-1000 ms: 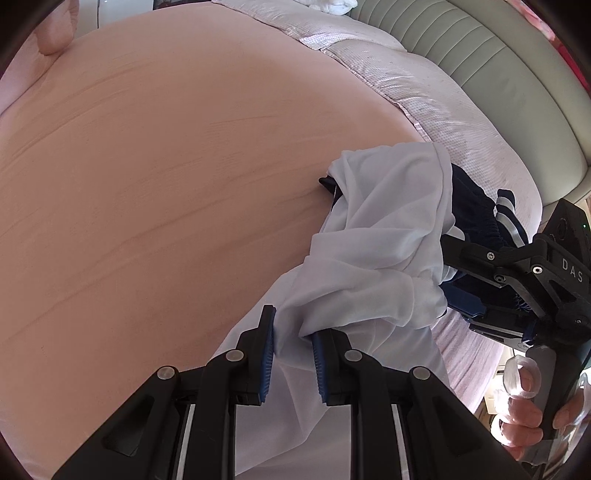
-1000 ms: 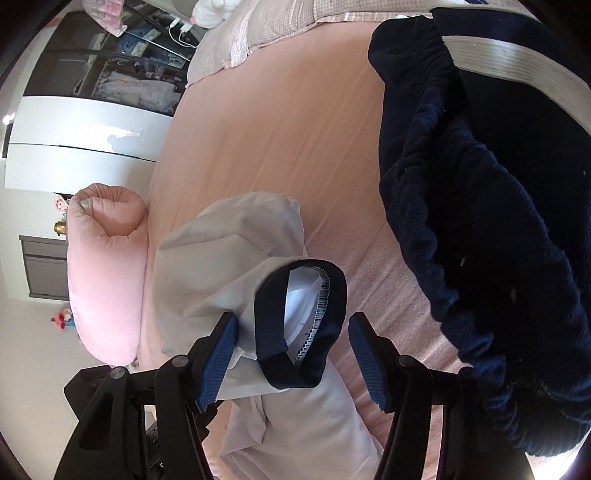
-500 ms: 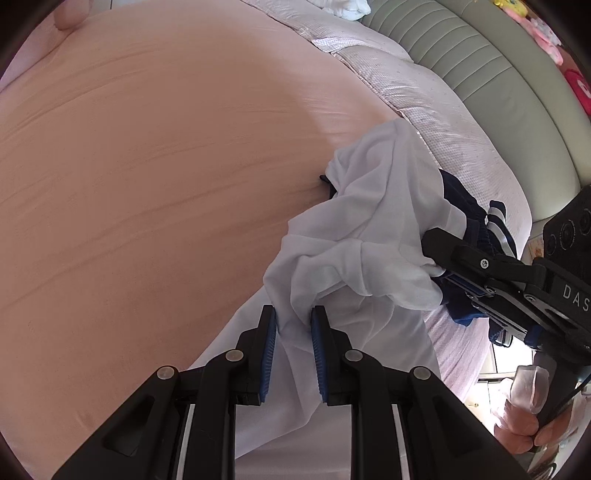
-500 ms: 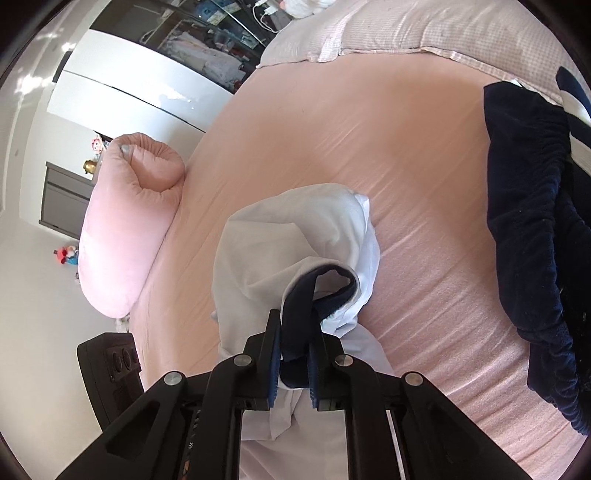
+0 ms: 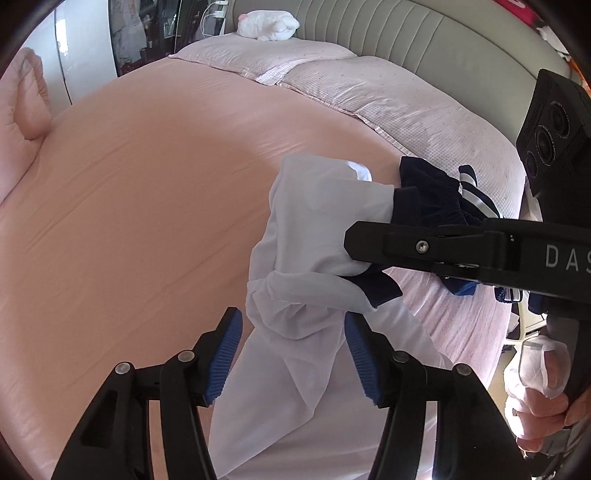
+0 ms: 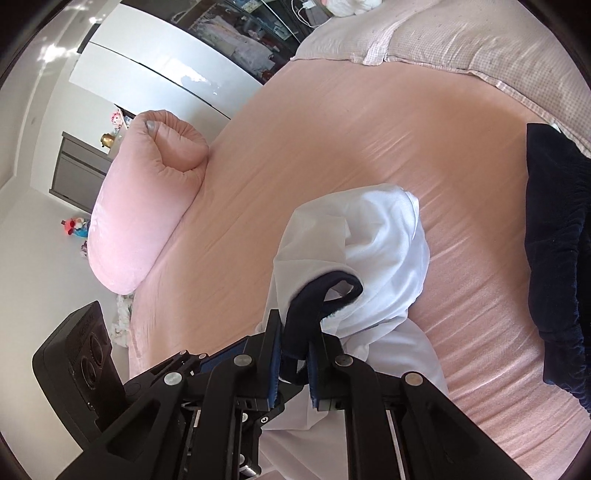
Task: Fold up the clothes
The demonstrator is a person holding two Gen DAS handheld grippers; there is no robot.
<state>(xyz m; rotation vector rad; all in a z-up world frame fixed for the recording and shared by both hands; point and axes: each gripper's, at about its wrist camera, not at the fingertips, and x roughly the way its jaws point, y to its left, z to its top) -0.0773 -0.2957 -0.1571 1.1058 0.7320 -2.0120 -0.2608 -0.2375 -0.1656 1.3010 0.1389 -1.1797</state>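
Observation:
A white shirt [image 5: 314,236] with navy cuffs lies bunched on the pink bed; it also shows in the right wrist view [image 6: 373,254]. My left gripper [image 5: 293,354] is open, its blue pads either side of a hanging fold of the shirt without pinching it. My right gripper [image 6: 293,360] is shut on the shirt's navy cuff [image 6: 314,306] and lifts it; from the left wrist view it [image 5: 354,243] reaches in from the right. A navy garment with white stripes [image 5: 439,195] lies just behind the shirt, also at the right in the right wrist view [image 6: 557,258].
The pink bedsheet [image 5: 147,206] spreads to the left. Checked pillows [image 5: 388,92] and a padded headboard [image 5: 424,40] stand at the back. A pink bolster [image 6: 147,192] lies at the bed's left edge. A white plush toy [image 5: 266,26] sits on a pillow.
My left gripper has opened and let go of the white shirt. My right gripper stays shut on the navy cuff and has lifted it higher.

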